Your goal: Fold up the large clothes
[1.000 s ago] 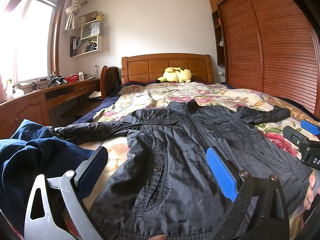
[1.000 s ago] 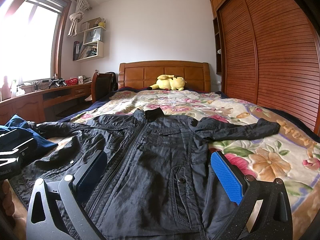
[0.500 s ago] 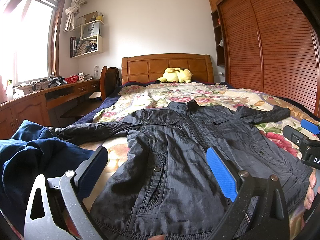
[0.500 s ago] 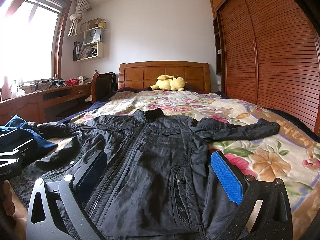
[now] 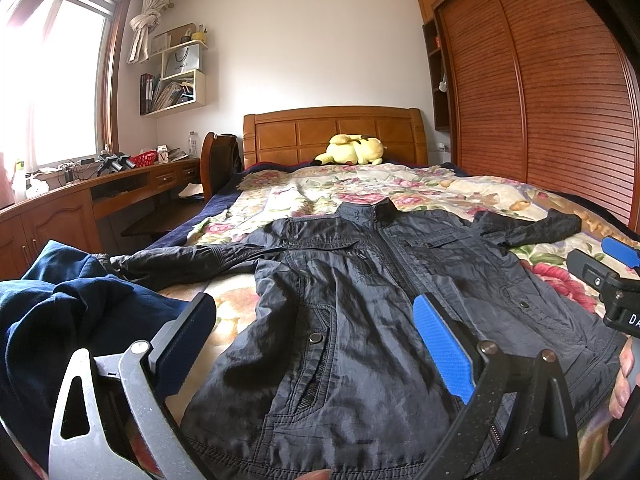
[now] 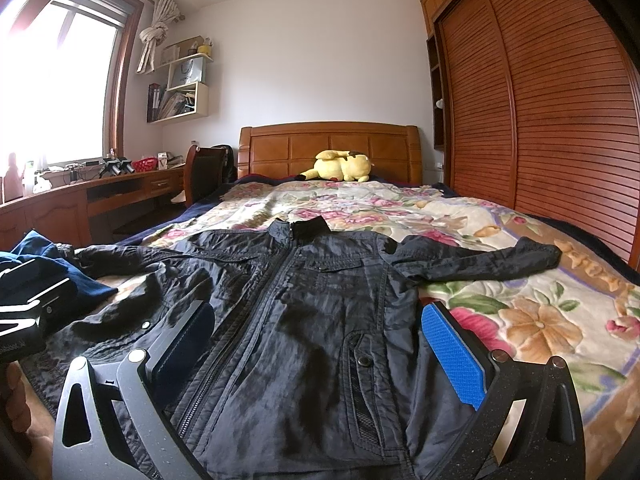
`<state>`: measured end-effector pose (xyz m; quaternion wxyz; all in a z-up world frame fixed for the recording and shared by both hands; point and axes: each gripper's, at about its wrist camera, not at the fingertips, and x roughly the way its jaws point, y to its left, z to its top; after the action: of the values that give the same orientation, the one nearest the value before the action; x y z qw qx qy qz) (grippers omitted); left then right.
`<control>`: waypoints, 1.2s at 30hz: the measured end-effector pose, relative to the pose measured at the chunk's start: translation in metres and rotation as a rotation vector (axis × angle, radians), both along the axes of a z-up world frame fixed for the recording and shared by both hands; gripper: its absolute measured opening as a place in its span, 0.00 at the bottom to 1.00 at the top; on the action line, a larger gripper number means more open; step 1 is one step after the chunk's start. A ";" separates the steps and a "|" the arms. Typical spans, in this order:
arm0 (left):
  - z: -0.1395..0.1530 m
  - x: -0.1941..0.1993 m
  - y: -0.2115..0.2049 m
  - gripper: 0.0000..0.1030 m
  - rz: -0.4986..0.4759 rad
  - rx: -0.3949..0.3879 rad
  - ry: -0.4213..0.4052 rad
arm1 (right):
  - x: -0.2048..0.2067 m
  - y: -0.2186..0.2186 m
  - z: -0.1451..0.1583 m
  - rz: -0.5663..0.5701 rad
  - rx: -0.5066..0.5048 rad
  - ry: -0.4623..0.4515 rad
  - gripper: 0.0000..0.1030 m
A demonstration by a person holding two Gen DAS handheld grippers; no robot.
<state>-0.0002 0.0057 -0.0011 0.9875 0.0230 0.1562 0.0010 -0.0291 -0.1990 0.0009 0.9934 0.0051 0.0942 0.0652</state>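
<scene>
A black zip jacket lies flat and face up on the floral bedspread, collar toward the headboard, both sleeves spread out to the sides. It also shows in the right wrist view. My left gripper is open and empty, held just above the jacket's hem on its left half. My right gripper is open and empty above the hem on its right half. The right gripper's body shows at the right edge of the left wrist view.
A dark blue garment is bunched at the bed's left edge beside the left sleeve. A yellow plush toy lies by the wooden headboard. A wooden desk runs along the left. A slatted wardrobe is on the right.
</scene>
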 end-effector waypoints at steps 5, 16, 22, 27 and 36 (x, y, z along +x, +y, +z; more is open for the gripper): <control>0.006 -0.003 0.002 0.97 0.003 0.019 0.010 | -0.003 0.003 0.005 0.022 0.008 -0.005 1.00; 0.016 0.019 0.020 0.97 -0.029 0.086 0.117 | 0.014 0.026 0.017 0.122 0.010 0.020 1.00; 0.025 0.043 0.047 0.97 -0.093 0.117 0.204 | 0.026 0.032 0.020 0.169 0.000 0.051 1.00; 0.036 0.071 0.073 0.97 -0.129 0.141 0.286 | 0.036 0.028 0.026 0.204 0.004 0.071 1.00; 0.056 0.117 0.112 0.97 -0.162 0.082 0.448 | 0.055 0.037 0.035 0.277 -0.005 0.112 1.00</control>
<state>0.1167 0.1182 0.0548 0.9232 0.0751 0.3689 -0.0769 0.0256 -0.1617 0.0360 0.9682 -0.0070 0.1493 0.2008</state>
